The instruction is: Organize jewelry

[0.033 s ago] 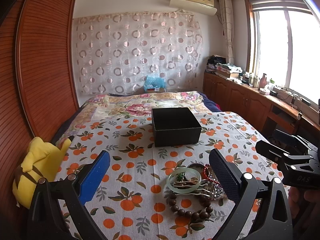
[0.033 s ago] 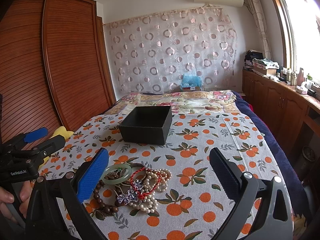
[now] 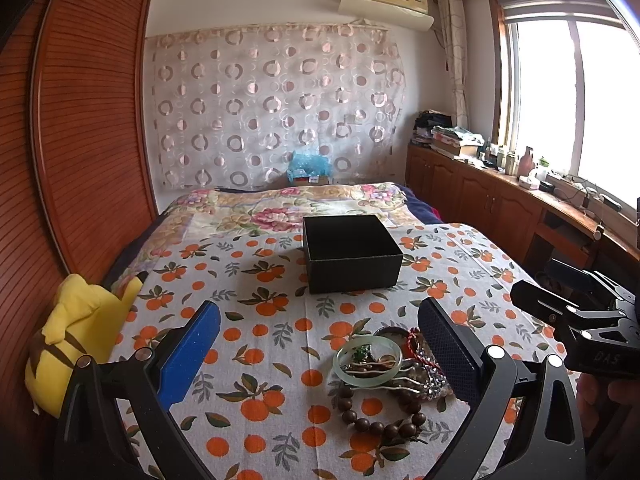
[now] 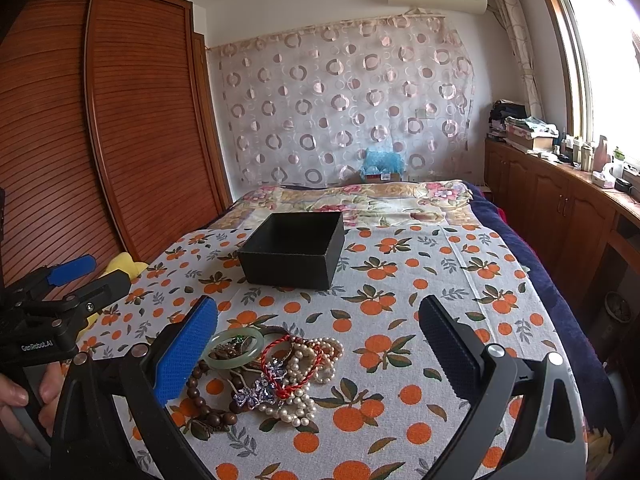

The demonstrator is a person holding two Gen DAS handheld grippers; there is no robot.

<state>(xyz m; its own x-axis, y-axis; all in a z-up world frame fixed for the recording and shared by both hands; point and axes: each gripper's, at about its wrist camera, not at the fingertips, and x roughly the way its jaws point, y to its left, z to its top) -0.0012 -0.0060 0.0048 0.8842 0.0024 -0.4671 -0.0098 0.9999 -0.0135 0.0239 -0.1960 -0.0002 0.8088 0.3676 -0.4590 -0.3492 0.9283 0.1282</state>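
An open black box (image 3: 354,276) (image 4: 288,270) sits mid-bed on the orange-print cloth (image 3: 256,364). Nearer lies a jewelry pile: a pale green bangle (image 3: 362,382) (image 4: 224,363), a brown wooden bead bracelet (image 3: 376,426) (image 4: 196,392), a pearl strand (image 4: 314,366), a red cord bracelet (image 4: 280,344) and a sparkly butterfly piece (image 4: 256,394). My left gripper (image 3: 318,312) is open above the cloth, the pile by its right finger. My right gripper (image 4: 319,306) is open too, the pile by its left finger. Neither holds anything.
A yellow plush toy (image 3: 76,332) lies at the bed's left edge against a wooden wardrobe (image 3: 80,140). Low wooden cabinets (image 3: 500,204) with clutter run under the window on the right. A floral quilt (image 3: 288,204) covers the bed's far end. A hand (image 4: 16,396) grips the left tool.
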